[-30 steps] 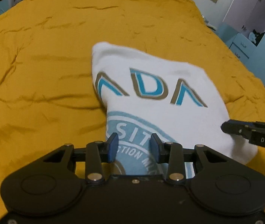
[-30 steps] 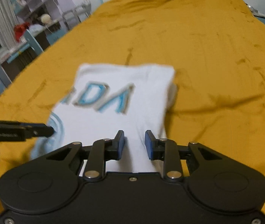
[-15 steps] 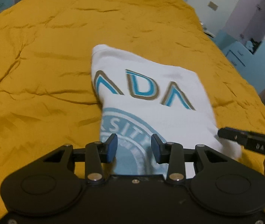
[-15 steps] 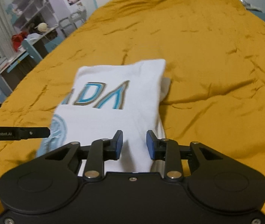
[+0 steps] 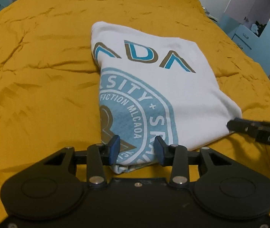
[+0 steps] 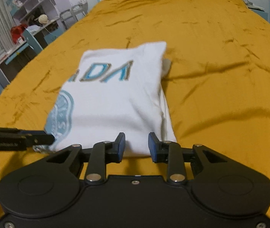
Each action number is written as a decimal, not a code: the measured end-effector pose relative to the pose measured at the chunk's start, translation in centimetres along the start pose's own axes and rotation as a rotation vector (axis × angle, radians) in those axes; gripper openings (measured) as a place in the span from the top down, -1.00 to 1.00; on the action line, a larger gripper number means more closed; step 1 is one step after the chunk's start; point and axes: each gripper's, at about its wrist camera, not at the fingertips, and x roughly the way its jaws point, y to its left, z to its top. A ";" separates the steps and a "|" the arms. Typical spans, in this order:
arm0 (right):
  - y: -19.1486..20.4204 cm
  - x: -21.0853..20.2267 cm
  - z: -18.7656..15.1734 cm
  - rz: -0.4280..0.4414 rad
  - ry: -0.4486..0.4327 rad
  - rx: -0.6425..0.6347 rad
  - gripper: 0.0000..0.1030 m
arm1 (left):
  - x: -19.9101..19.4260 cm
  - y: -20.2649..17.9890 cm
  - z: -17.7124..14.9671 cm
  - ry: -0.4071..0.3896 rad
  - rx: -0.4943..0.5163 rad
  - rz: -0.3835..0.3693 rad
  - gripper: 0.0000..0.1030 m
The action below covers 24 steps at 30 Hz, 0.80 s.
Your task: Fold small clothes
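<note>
A folded white T-shirt (image 5: 154, 87) (image 6: 112, 104) with blue lettering and a round blue seal lies flat on the mustard bed cover (image 5: 40, 76) (image 6: 220, 76). My left gripper (image 5: 136, 148) stands open at the shirt's near left corner, and the hem lies loose between its blue pads. My right gripper (image 6: 136, 145) is at the near right edge. Its jaws are closing a little, with the cloth edge between the pads but not pinched. Each gripper's finger (image 5: 235, 125) (image 6: 40, 137) shows at the side of the other's view, beside the shirt's near edge.
The bed cover stretches wide on all sides of the shirt. Shelves and a cluttered desk (image 6: 30, 19) stand off the bed's left side. A wardrobe and blue drawers (image 5: 249, 19) stand off its right side.
Both grippers have drawn back toward me along the shirt. Its near hem, hidden under the fingers before, now shows between the pads. The shirt has settled flat.
</note>
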 end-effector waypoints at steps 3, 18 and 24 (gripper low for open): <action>-0.4 0.6 -0.7 -0.008 0.006 0.009 0.56 | 0.4 0.2 -0.1 0.002 -0.006 -0.001 0.20; 1.9 -0.5 -0.3 0.030 -0.047 0.016 0.50 | -1.0 -0.7 -0.8 -0.026 -0.041 -0.010 0.21; 1.1 1.1 -1.3 0.000 -0.014 0.044 0.53 | 0.1 -0.4 -1.3 -0.021 -0.046 -0.008 0.15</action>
